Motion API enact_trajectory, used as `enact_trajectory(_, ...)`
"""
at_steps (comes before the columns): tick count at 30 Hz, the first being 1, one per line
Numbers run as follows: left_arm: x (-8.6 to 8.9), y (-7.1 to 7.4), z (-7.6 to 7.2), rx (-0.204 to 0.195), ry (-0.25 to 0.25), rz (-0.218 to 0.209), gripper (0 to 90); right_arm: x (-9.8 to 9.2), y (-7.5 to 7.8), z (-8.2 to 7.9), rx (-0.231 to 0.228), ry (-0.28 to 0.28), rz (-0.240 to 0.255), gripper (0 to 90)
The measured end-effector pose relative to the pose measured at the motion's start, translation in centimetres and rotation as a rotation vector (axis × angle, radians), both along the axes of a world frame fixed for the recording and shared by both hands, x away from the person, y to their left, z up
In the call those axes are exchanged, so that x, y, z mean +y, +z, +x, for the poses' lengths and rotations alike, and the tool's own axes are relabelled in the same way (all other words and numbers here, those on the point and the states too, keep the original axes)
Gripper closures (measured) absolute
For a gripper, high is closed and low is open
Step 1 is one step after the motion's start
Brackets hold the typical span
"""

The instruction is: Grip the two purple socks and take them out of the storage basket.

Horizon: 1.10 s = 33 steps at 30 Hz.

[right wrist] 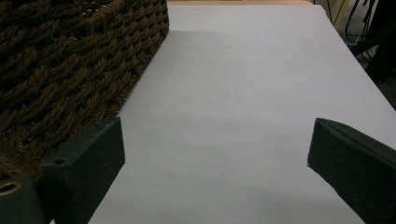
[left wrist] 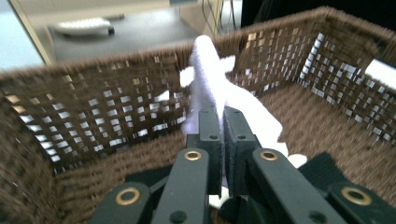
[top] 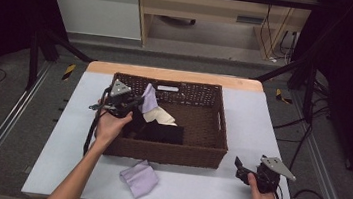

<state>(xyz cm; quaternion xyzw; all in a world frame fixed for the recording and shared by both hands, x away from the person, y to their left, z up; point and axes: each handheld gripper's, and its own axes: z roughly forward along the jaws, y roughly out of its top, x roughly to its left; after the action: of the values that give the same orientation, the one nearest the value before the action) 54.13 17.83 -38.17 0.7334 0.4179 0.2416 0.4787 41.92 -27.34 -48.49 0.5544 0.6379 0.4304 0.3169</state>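
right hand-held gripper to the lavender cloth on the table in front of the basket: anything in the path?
Nothing visible. The right hand-held gripper is open, low over the table right of the basket. The lavender cloth lies to its left, in front of the basket's near wall, with bare tabletop between them. The left hand-held gripper is inside the basket.

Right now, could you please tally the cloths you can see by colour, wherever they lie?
Lavender cloths: 2, one held up in the basket, one on the table
Cream cloth: 1
Black cloth: 1
Total: 4
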Motion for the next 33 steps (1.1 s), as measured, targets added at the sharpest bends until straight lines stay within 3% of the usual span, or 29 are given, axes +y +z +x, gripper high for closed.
enact_trajectory(12,0.7,4.6,-2.8,-0.12,-0.038,-0.092,86.9,0.0,0.0,0.0,0.001,-0.001,0.002,4.4)
enact_trajectory(18,0.9,6.3,-4.7,-0.15,-0.077,-0.118,86.9,0.0,0.0,0.0,0.001,-0.002,0.002,4.4)
enact_trajectory(33,1.4,8.7,-9.7,-0.212,-0.17,-0.105,86.9,0.0,0.0,0.0,0.004,-0.002,0.009,4.5)
